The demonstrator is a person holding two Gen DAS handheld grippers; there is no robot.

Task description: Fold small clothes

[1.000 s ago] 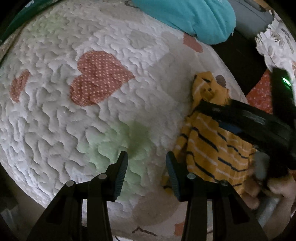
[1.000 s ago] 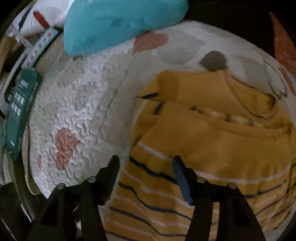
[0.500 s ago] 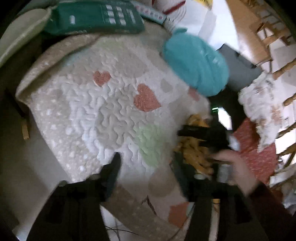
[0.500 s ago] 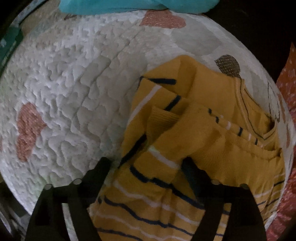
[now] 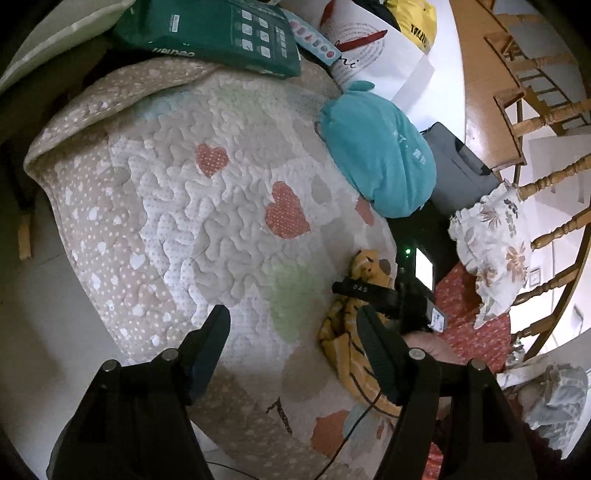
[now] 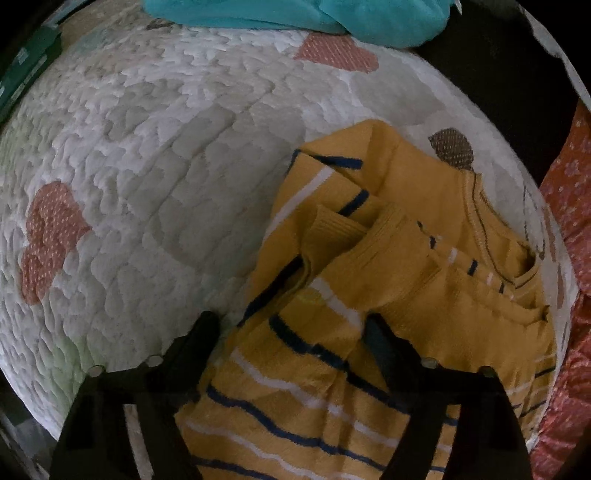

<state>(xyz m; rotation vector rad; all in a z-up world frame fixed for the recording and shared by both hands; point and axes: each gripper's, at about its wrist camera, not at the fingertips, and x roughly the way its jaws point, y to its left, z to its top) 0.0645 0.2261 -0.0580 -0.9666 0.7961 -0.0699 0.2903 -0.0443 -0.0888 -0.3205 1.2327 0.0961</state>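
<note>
A yellow sweater (image 6: pixel 406 266) with navy and white stripes lies partly folded on a heart-patterned quilt (image 6: pixel 147 166), its sleeves laid across the body. My right gripper (image 6: pixel 291 323) points steeply down over its left part. The jaws stand wide and are closing, with striped fabric between them; the pads do not press on it. In the left wrist view the sweater (image 5: pixel 343 332) sits at the quilt's (image 5: pixel 184 206) right edge, and a hand (image 5: pixel 428 343) holds the right tool above it. My left gripper (image 5: pixel 291 325) hovers well above the quilt, its jaws opening with nothing between them.
A teal plush cushion (image 5: pixel 376 158) lies at the quilt's far side, and a green package (image 5: pixel 221 33) lies behind it. A grey box (image 5: pixel 458 162), a floral cloth (image 5: pixel 491 236), a red dotted cloth (image 5: pixel 469 317) and wooden chairs (image 5: pixel 546 118) are to the right. The quilt's folded edge drops off at the left.
My left gripper has pulled back and up from the quilt, rolled, and widened its jaws. My right gripper has sunk closer to the sweater's folded sleeves with wider jaws.
</note>
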